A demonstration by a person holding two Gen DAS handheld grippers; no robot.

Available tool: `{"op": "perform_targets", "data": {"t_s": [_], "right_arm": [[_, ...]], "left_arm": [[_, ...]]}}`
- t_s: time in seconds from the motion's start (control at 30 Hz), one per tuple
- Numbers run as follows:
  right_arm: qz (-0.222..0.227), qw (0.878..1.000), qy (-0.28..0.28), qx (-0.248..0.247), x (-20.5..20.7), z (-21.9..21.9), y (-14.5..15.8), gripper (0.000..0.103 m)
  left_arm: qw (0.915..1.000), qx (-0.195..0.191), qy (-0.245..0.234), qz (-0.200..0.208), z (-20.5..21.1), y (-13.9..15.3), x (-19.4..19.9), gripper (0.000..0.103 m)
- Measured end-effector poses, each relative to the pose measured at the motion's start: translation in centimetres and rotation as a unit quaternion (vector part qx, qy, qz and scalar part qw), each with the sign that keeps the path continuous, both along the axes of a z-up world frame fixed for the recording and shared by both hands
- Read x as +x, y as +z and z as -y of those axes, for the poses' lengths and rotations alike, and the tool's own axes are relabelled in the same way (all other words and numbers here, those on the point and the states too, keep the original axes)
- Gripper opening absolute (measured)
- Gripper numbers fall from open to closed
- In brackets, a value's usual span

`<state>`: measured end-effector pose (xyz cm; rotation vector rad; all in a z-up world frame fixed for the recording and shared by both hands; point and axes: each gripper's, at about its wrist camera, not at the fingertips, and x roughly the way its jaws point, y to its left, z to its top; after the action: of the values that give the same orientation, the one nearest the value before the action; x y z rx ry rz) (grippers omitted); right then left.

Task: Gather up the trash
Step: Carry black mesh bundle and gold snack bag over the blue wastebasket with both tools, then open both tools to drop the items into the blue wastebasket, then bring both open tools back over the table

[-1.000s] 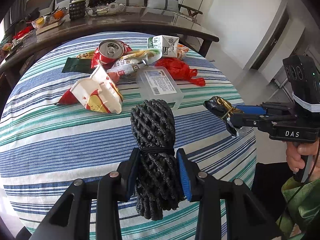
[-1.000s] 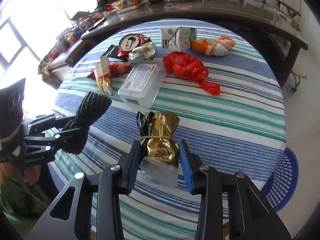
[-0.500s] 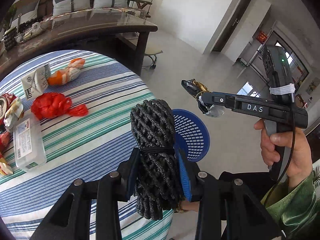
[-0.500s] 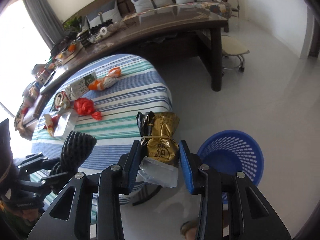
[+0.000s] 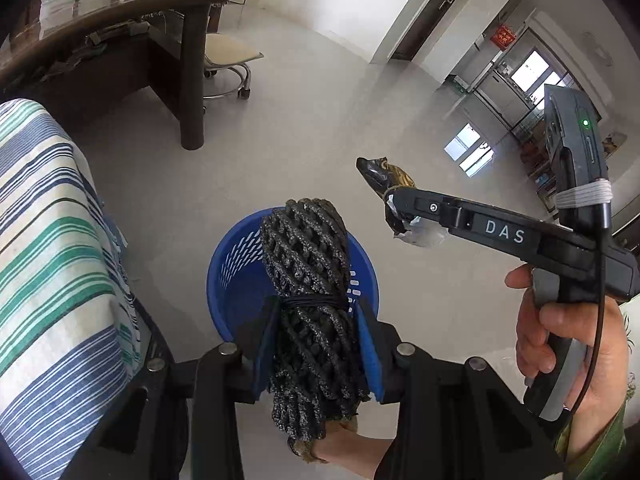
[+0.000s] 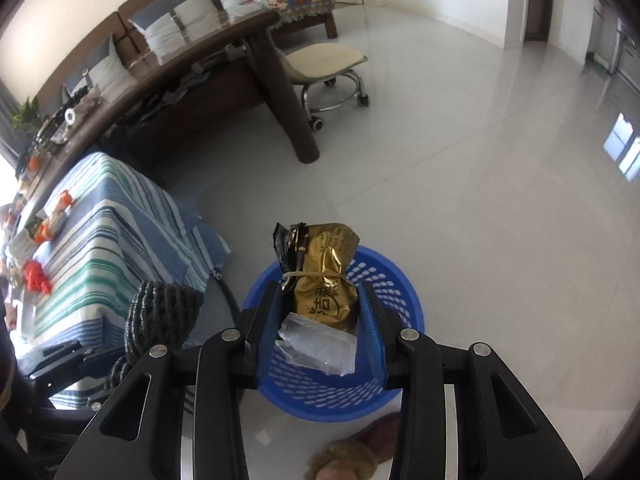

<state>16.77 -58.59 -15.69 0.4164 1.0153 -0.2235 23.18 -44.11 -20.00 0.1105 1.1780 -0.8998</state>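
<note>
My left gripper (image 5: 318,344) is shut on a black foam-net bundle (image 5: 308,280) bound with a black band. It hangs over the blue plastic basket (image 5: 240,272) on the floor. My right gripper (image 6: 320,330) is shut on a gold snack packet (image 6: 326,276) with crumpled clear plastic under it, above the same blue basket (image 6: 380,380). In the left wrist view the right gripper (image 5: 394,208) comes in from the right with the gold packet (image 5: 384,174). In the right wrist view the black bundle (image 6: 160,316) shows at the lower left.
The striped tablecloth table (image 5: 52,248) stands left of the basket, with leftover trash such as a red bag (image 6: 36,276) on it. A dark wooden table leg (image 5: 192,80) and a wheeled stool (image 6: 332,68) stand farther off. A foot (image 6: 352,456) is near the basket.
Both grippers swung off the table to the right and down, carrying the black bundle and the gold packet over the blue basket. Both grips have held.
</note>
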Motion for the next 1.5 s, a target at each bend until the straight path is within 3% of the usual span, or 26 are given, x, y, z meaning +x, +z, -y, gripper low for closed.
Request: {"op": "perform_targets", "data": {"t_s": [0.17,0.23,0.3,0.33,0.47,0.53,0.63,0.77,0.87,0.97,1.17,1.3,1.5], "right_arm": [[-0.003,0.999,-0.019,0.032,0.2,1.6,-0.9,0.041],[-0.005,0.999,-0.024,0.046,0.1,2.0,-1.3,0.05],[-0.006,0.998,-0.033,0.046,0.3,2.6,-1.6,0.066],[-0.003,0.998,-0.038,0.04,0.1,2.9,-1.4,0.066],[0.026,0.998,-0.055,-0.001,-0.8,2.9,0.8,0.071],[0.05,0.996,-0.06,-0.031,-1.0,2.4,2.5,0.086],[0.096,0.991,-0.064,-0.075,-1.9,0.8,5.3,0.097],[0.149,0.98,-0.063,-0.112,-3.2,-2.3,8.5,0.1],[0.187,0.973,-0.051,-0.124,-3.7,-5.4,10.2,0.1],[0.219,0.966,-0.022,-0.136,-3.5,-9.6,11.2,0.101],[0.244,0.956,0.089,-0.136,-4.0,-19.3,10.7,0.101],[0.247,0.942,0.168,-0.15,-4.4,-25.9,9.4,0.102],[0.231,0.921,0.256,-0.179,-3.6,-33.1,6.8,0.101]], "left_arm": [[1.0,-0.003,-0.003,0.007,1.9,-2.2,0.8,0.045],[1.0,-0.001,0.004,0.006,2.2,-3.0,1.3,0.059],[0.9998,0.006,0.017,0.006,2.4,-3.2,1.7,0.059],[0.9997,0.007,0.024,0.007,2.2,-3.0,1.8,0.059],[0.9986,-0.022,0.041,0.027,0.2,-0.4,0.7,0.059],[0.9974,-0.034,0.044,0.047,-1.1,1.7,-0.3,0.059],[0.9943,-0.055,0.047,0.078,-3.8,5.4,-2.5,0.063],[0.9878,-0.07,0.063,0.124,-9.3,9.6,-5.9,0.076],[0.9831,-0.046,0.095,0.15,-14.1,10.9,-7.5,0.079],[0.9754,-0.002,0.138,0.172,-19.3,10.9,-8.5,0.079],[0.9514,0.08,0.23,0.189,-29.2,8.6,-8.3,0.079],[0.9434,0.099,0.261,0.179,-33.7,6.9,-7.7,0.079],[0.9356,0.102,0.288,0.177,-37.1,5.8,-7.3,0.079]]}}
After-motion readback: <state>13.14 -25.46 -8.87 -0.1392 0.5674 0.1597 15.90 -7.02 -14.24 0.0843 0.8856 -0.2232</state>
